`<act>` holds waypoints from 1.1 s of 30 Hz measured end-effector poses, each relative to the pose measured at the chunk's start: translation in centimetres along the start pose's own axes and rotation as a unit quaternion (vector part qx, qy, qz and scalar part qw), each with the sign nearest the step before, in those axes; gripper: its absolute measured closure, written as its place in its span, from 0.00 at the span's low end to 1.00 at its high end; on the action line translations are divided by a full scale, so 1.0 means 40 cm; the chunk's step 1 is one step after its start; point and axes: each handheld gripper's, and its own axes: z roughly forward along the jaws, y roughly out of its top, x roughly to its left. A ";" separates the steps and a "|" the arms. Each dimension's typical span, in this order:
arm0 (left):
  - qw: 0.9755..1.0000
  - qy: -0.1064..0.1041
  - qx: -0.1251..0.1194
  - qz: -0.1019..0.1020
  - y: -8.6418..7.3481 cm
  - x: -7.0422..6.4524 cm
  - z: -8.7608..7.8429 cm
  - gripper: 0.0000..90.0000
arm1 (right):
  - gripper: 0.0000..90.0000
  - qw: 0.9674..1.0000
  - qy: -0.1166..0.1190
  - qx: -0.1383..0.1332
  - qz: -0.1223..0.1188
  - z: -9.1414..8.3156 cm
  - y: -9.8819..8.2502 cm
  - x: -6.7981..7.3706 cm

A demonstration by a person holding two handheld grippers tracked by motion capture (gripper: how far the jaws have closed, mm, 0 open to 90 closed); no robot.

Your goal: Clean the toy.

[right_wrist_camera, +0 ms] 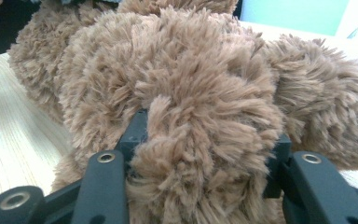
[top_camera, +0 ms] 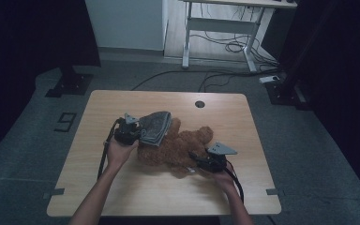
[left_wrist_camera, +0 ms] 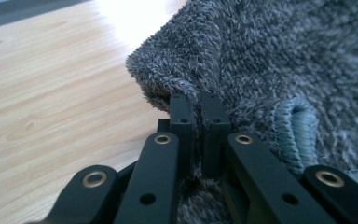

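Nearest the high view's camera, two forearms reach in from the bottom edge over the wooden counter (top_camera: 122, 197). At frame centre a brown teddy bear (top_camera: 180, 147) lies with its long axis from lower left to upper right. The right gripper (top_camera: 198, 160) clamps its jaws on the bear's fur at the lower end. The grey towel (top_camera: 155, 126) drapes over the bear's upper-left part, pinched at its edge by the left gripper (top_camera: 138, 132), jaws closed on the cloth.
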 end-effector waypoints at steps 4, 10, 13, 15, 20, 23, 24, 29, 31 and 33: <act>0.999 -0.025 -0.019 0.027 0.038 -0.059 -0.013 0.95 | 0.56 1.000 -0.001 -0.001 0.002 0.000 0.000 -0.001; 0.995 -0.052 -0.012 0.085 0.085 -0.199 0.029 0.95 | 0.56 1.000 -0.001 0.000 0.003 0.000 0.000 0.000; 0.993 -0.025 -0.004 0.112 0.090 -0.240 0.058 0.95 | 0.56 1.000 -0.002 0.001 0.007 -0.001 -0.001 -0.004; 0.994 -0.025 0.001 0.106 0.086 -0.232 0.063 0.95 | 0.56 1.000 -0.002 0.002 0.012 -0.002 -0.002 -0.008; 0.996 -0.019 -0.010 0.084 0.037 -0.161 0.037 0.94 | 0.56 1.000 0.001 0.002 0.008 -0.002 0.000 -0.007; 0.997 -0.016 -0.030 0.074 0.009 -0.129 0.000 0.94 | 0.56 1.000 0.000 0.002 0.007 -0.001 0.000 -0.005; 0.997 -0.013 -0.034 0.072 0.002 -0.119 -0.011 0.94 | 0.56 1.000 0.000 0.002 0.007 -0.002 0.000 -0.005; 0.998 -0.005 -0.041 0.046 -0.032 -0.062 -0.043 0.95 | 0.56 1.000 0.000 0.000 0.010 -0.001 -0.001 -0.005; 0.999 -0.008 -0.042 0.031 -0.048 -0.038 -0.046 0.95 | 0.56 1.000 -0.001 0.000 0.010 -0.001 -0.001 -0.005; 0.999 -0.006 -0.039 0.021 -0.067 -0.020 -0.047 0.95 | 0.56 1.000 -0.001 0.000 0.010 -0.001 -0.001 -0.005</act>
